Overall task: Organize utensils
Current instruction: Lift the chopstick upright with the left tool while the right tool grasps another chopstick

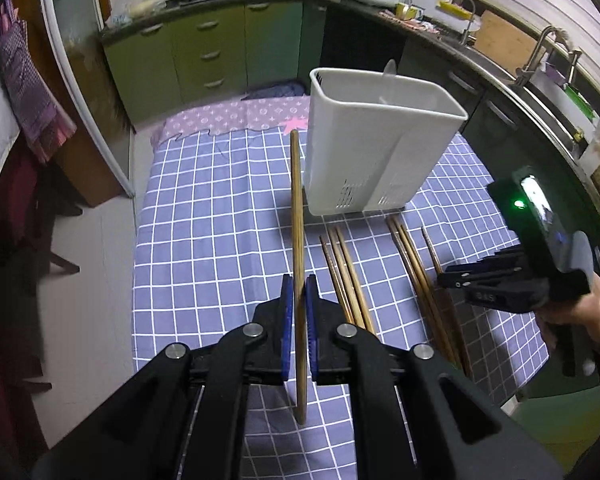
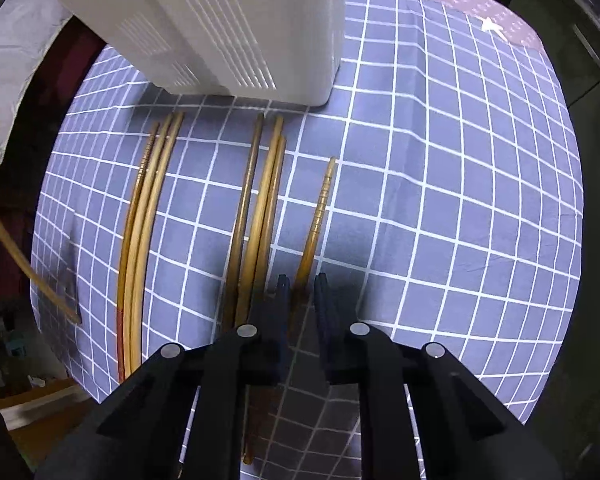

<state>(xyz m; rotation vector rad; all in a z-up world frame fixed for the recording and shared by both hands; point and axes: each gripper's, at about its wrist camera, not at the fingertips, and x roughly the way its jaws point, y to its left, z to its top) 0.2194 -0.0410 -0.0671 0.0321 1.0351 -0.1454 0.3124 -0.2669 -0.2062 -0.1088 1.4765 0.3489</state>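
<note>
Your left gripper [image 1: 299,300] jaws pinch one chopstick [image 1: 296,208] mid-frame; your right gripper [image 2: 303,288] jaws hang spread over a lone chopstick [image 2: 318,216] below the white caddy [image 2: 228,20].

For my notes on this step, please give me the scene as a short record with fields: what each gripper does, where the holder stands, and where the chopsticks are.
left gripper: shut on one chopstick, lifted off the cloth
right gripper: open, low over a single chopstick
holder: white, upright on the checked tablecloth
loose chopsticks: group of three, second group of three, all lying in front of the holder
in holder: cannot tell
</note>
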